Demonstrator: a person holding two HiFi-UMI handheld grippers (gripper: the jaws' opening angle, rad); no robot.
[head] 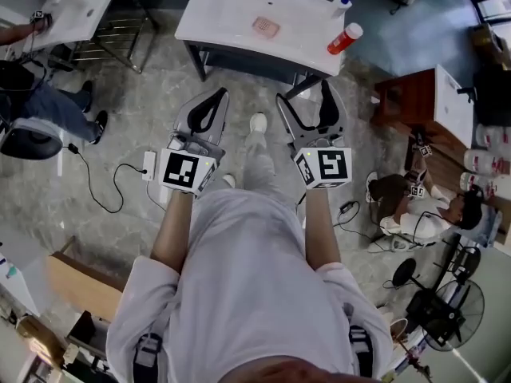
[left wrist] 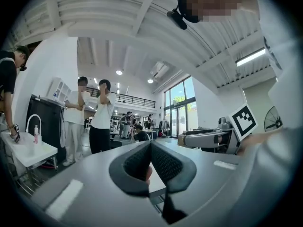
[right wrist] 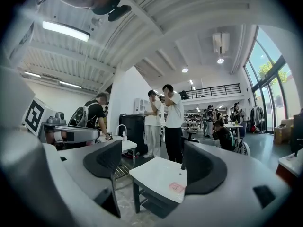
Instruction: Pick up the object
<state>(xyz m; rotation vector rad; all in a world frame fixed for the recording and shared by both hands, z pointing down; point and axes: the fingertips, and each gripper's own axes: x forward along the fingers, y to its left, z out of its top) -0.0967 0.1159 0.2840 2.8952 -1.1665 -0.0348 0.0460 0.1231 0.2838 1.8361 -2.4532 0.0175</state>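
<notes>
Pink pad (head: 265, 27) on white table (head: 223, 10): untouched | step: approach | right gripper (right wrist: 152, 150) wide apart, empty; left gripper (left wrist: 150, 148) closed, empty | next: reach table, straddle pad

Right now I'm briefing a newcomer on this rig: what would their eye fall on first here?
The two claws held out over the floor: the left claw shut, the right claw wide open with nothing between its jaws. Just beyond them stands a white table with a pink square pad in its middle and a red bottle near its right edge.
</notes>
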